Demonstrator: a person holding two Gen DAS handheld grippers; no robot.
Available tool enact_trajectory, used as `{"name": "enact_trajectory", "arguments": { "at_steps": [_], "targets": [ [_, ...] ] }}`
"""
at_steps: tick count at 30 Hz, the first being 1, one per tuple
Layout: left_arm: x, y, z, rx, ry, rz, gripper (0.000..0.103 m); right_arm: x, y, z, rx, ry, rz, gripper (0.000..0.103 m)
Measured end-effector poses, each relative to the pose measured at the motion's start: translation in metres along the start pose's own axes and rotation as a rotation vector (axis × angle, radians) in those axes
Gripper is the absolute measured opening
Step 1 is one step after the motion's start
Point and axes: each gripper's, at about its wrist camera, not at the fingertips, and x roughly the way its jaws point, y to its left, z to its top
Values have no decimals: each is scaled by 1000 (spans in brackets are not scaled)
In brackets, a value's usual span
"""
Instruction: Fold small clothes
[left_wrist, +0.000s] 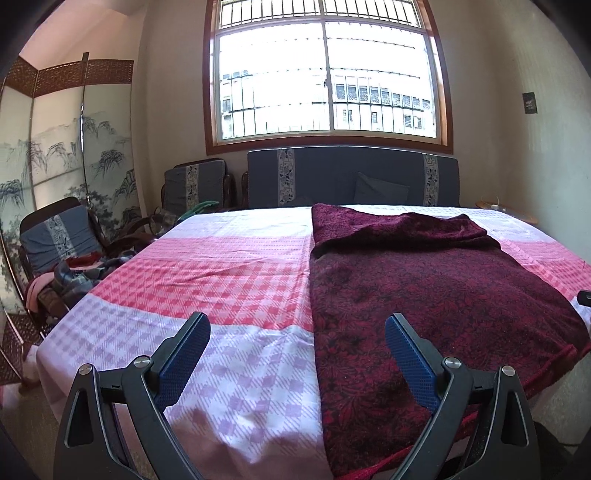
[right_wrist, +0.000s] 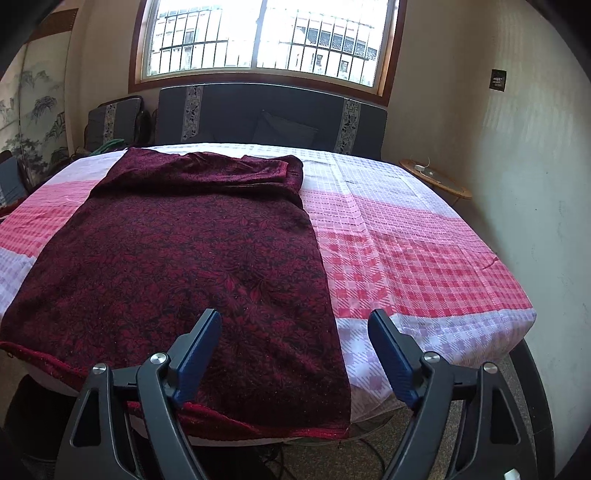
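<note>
Maroon floral garment (right_wrist: 177, 258) flat on the checked-cloth counter (right_wrist: 406, 258), long axis running near edge to window, top folded over at far end. Left hand-held gripper (left_wrist: 297, 334) and right hand-held gripper (right_wrist: 295, 328) both spread, empty, above near hem.

My left gripper (left_wrist: 297, 330): two black plastic fingers, curved and ribbed, each with a triangular cut-out in its outer arm. Blue textured pads (left_wrist: 408, 360) line the inner faces. Round silver pivot screws, two per side. My right gripper (right_wrist: 294, 325): same build, with black fingers, blue pads (right_wrist: 391, 360) and silver screws (right_wrist: 159, 357).
</note>
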Motion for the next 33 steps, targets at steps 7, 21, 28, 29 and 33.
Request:
{"name": "enact_trajectory", "arguments": {
  "at_steps": [7, 21, 28, 29, 33],
  "targets": [
    [2, 31, -21, -120, 79, -70, 95, 6, -17, -34, 67, 39, 60, 79],
    [21, 33, -31, -217, 276, -373, 88, 24, -105, -82, 506, 84, 391, 78],
    [35, 33, -44, -279, 384, -473, 80, 56, -110, -100, 649, 164, 561, 60],
    [36, 35, -45, -294, 389, -482, 80, 59, -109, -101, 659, 169, 584, 56],
    [36, 41, -45, -338, 392, -514, 80, 66, -97, -98, 626, 198, 615, 25]
  ]
}}
